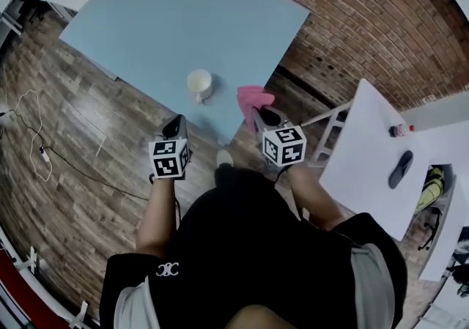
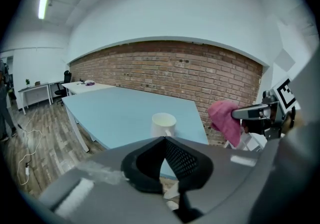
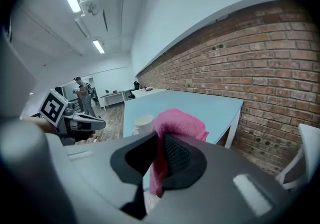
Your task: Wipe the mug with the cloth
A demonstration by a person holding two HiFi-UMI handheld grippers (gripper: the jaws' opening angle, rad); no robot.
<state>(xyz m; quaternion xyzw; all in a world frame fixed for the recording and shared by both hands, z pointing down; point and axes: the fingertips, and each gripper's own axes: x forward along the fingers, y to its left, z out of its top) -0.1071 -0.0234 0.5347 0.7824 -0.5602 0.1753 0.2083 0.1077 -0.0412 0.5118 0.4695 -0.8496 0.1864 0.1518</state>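
A cream mug [image 1: 199, 86] stands upright near the front edge of the light blue table [image 1: 183, 20]. My left gripper [image 1: 173, 125] hangs shut and empty just off that edge, short of the mug. My right gripper [image 1: 264, 115] is shut on a pink cloth [image 1: 251, 95], which hangs in the air beside the table's right corner. The left gripper view has the mug [image 2: 163, 124] right above the closed jaw tips of the left gripper [image 2: 164, 139], with the cloth [image 2: 224, 118] off to the right. In the right gripper view the cloth [image 3: 177, 123] bulges out of the right gripper [image 3: 160, 140], and the mug [image 3: 143, 123] stands beyond on the left.
A brick wall [image 1: 366, 20] runs behind the table. A white table [image 1: 366, 152] at the right carries a dark object [image 1: 401, 168] and a small bottle [image 1: 399, 130]. A cable [image 1: 33, 144] lies on the wood floor at the left. A person [image 3: 82, 93] stands far off.
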